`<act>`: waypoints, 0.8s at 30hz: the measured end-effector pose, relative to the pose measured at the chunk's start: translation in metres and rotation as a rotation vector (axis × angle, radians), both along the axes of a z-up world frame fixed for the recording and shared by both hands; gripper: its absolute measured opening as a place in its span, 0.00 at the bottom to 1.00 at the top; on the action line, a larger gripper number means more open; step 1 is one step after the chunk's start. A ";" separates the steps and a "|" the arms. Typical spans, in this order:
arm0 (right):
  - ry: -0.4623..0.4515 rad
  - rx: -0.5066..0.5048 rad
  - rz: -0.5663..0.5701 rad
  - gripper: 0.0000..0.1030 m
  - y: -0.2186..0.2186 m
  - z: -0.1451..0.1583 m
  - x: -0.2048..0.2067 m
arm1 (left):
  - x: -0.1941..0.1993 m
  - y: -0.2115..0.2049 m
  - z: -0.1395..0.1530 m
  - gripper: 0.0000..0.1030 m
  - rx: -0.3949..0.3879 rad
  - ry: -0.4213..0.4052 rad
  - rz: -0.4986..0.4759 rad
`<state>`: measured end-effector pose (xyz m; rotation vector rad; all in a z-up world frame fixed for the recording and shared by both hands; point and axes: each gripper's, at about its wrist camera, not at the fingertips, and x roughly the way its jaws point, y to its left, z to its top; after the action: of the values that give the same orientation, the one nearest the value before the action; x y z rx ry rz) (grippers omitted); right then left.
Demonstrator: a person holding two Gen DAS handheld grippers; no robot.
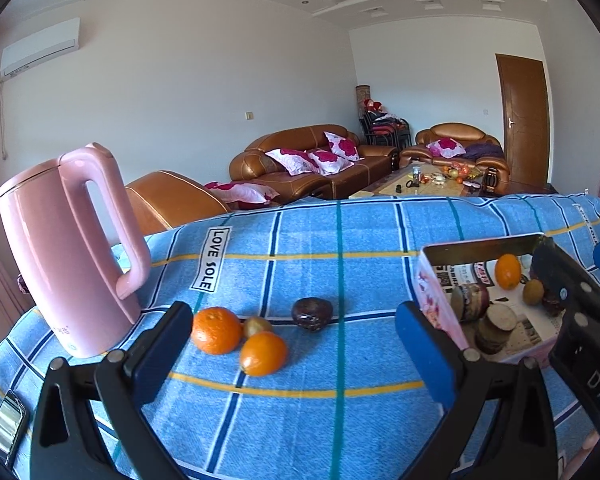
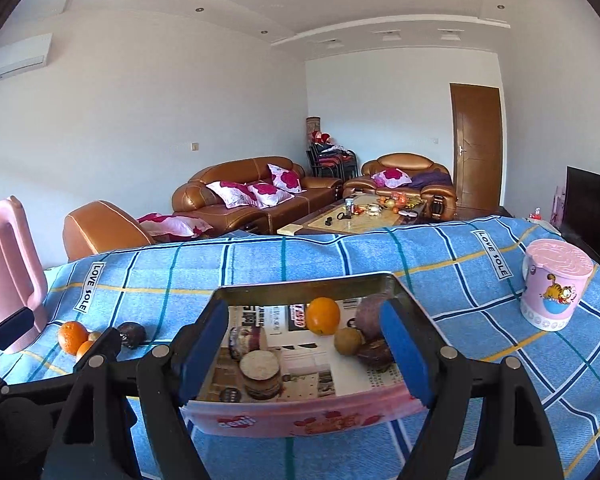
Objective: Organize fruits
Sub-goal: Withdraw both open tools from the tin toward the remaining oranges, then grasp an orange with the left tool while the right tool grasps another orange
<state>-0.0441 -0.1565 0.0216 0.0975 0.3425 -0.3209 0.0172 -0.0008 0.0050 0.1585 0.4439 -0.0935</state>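
Loose fruit: on the blue checked cloth (image 1: 340, 432) over my worktop lie two oranges, a larger one (image 1: 216, 330) and a smaller one (image 1: 263, 353), touching each other, with a small greenish-brown kiwi (image 1: 257, 325) wedged behind them.
Dark fruit: one wrinkled purple-brown passion fruit (image 1: 312, 313) sits just to the right of that cluster, apart from it.
Tin: a pink flowered box (image 2: 300, 420) with a shiny metal inside stands to the right of the loose fruit; its walls mirror the contents, so some shapes repeat.
Fruit in the tin: one orange (image 2: 323, 315), one brownish kiwi (image 2: 349, 341), one wrinkled dark passion fruit (image 2: 374, 354) and a dull purple rounded fruit (image 2: 370, 314) behind them, all crowded in the right half.
Other tin contents: a round jar (image 2: 260, 376) with a pale lid, on printed paper.
Count: three oranges, two kiwis, two passion fruits in all.
My left claw (image 1: 294, 354): spread wide, holding nothing, low over the cloth with the loose fruit between and just past its fingers.
My right claw (image 2: 302, 354): spread wide, holding nothing, fingers reaching over the tin's near wall.
Nearby: a pink kettle (image 1: 68, 248) left of the fruit; a pink cartoon-cat mug (image 2: 552, 286) right of the tin.
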 end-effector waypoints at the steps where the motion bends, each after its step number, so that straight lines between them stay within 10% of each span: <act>1: 0.001 -0.003 0.008 0.77 0.005 0.000 0.003 | 0.003 0.005 0.000 1.00 0.000 0.003 0.007; 15: 0.025 0.015 0.094 0.77 0.054 -0.004 0.034 | 0.040 0.068 -0.007 1.00 -0.082 0.073 0.106; 24: 0.090 0.031 0.170 0.77 0.075 -0.009 0.060 | 0.075 0.131 -0.019 1.00 -0.058 0.171 0.344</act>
<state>0.0163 -0.0811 0.0122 0.0843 0.4422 -0.1517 0.0917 0.1303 -0.0144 0.0154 0.6327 0.2192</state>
